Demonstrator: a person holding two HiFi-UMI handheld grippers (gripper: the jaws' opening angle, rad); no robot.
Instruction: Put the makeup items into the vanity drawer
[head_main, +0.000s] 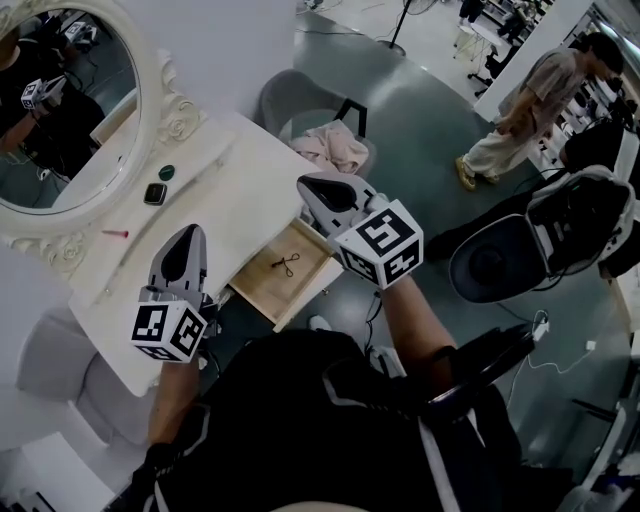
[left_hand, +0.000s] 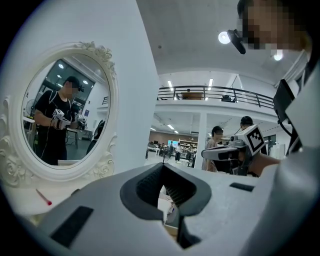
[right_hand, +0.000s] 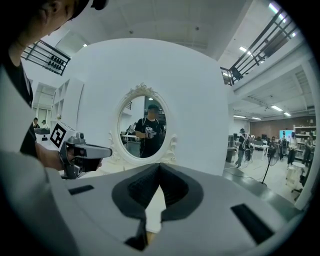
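The white vanity table (head_main: 240, 170) has its wooden drawer (head_main: 262, 290) pulled open, and a small dark scissor-like tool (head_main: 286, 264) lies inside. On the tabletop near the oval mirror (head_main: 60, 110) sit a dark round item (head_main: 166, 172), a black square compact (head_main: 154, 193) and a thin red stick (head_main: 115, 233); the stick (left_hand: 43, 197) also shows in the left gripper view. My left gripper (head_main: 192, 230) hovers over the tabletop left of the drawer, shut and empty. Beyond the drawer's far right corner, my right gripper (head_main: 303, 183) is shut with nothing in it.
A grey chair with a pink cloth (head_main: 335, 145) stands at the table's far end. A grey stool (head_main: 50, 360) is under the near left. A black chair (head_main: 540, 240) and a standing person (head_main: 520, 110) are on the floor to the right.
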